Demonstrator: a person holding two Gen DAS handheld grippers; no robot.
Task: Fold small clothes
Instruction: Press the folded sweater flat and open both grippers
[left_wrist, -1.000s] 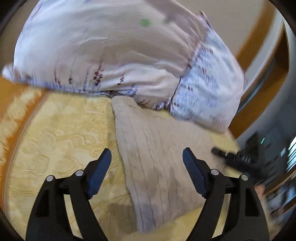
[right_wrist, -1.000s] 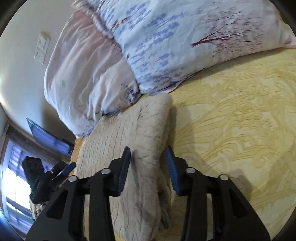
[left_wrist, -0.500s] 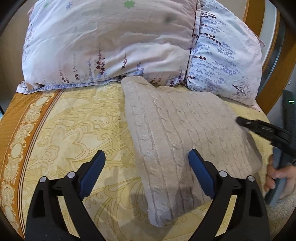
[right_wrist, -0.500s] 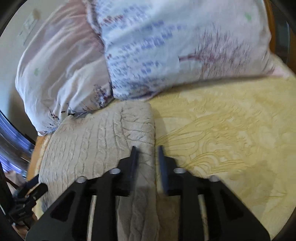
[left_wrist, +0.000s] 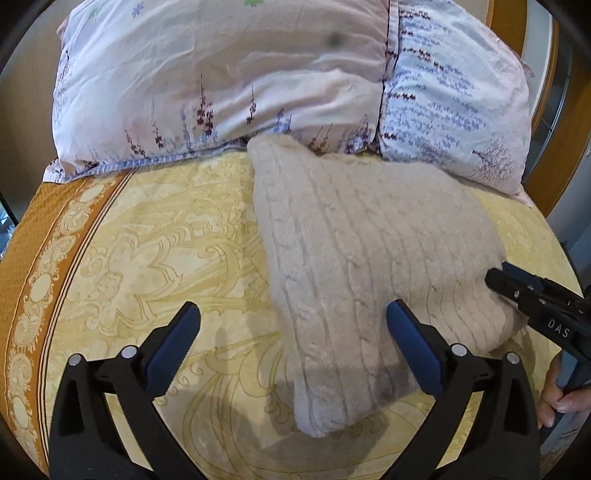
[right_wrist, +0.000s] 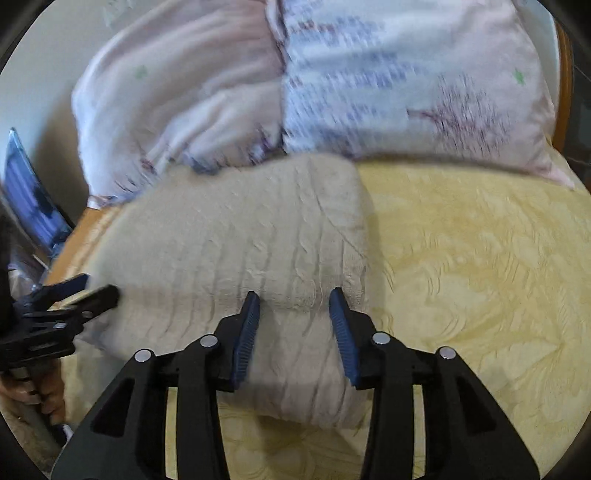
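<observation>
The beige knit sweater (left_wrist: 369, 258) lies folded on the bed (left_wrist: 147, 240), its far edge touching the pillows (left_wrist: 240, 74). The left gripper (left_wrist: 291, 341) hangs spread wide over the near corner, holding nothing; the right gripper (right_wrist: 293, 321) sits parted above the near edge, fingers (right_wrist: 247, 325) empty. Best move, I'd say: bring each gripper down on a near corner, pinch every layer together, and lift both evenly so the fold lands square and the thick knit doesn't slump. The left view shows the sweater's left edge, the bed's orange border (left_wrist: 33, 277) and the right gripper's tips touching the sweater's right side. The right view, partly blurred, shows the sweater's right edge and bare bed beyond.
</observation>
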